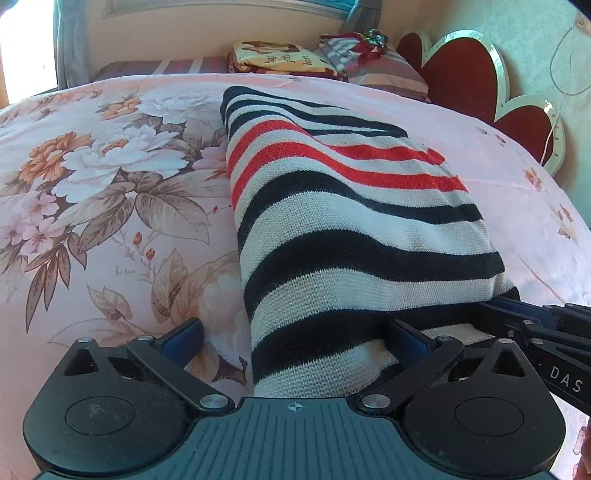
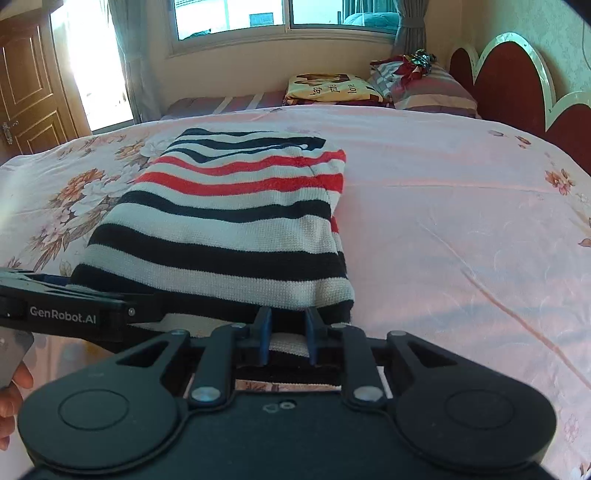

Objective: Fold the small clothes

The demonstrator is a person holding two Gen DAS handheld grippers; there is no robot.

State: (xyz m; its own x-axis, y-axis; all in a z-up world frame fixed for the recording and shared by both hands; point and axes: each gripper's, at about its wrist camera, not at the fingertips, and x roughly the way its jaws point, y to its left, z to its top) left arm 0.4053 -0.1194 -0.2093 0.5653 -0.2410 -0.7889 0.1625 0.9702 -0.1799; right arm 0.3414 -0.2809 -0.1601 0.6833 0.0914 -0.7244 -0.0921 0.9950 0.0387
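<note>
Striped sweater (image 2: 221, 221) near hem between narrow right gripper (image 2: 288, 332) jaws; left gripper (image 1: 295, 336) jaws wide

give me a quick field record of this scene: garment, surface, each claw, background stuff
garment: striped sweater, black, white and red bands, partly folded, near hem raised
surface: pink floral bedspread
left claw: jaws wide apart, sweater hem between them, pads not pressing on it
right claw: jaws nearly closed, pinching the sweater's near edge
background: striped pillow, folded yellow blanket, red headboard, window, wooden door
person: fingers visible at the left edge of the right wrist view
</note>
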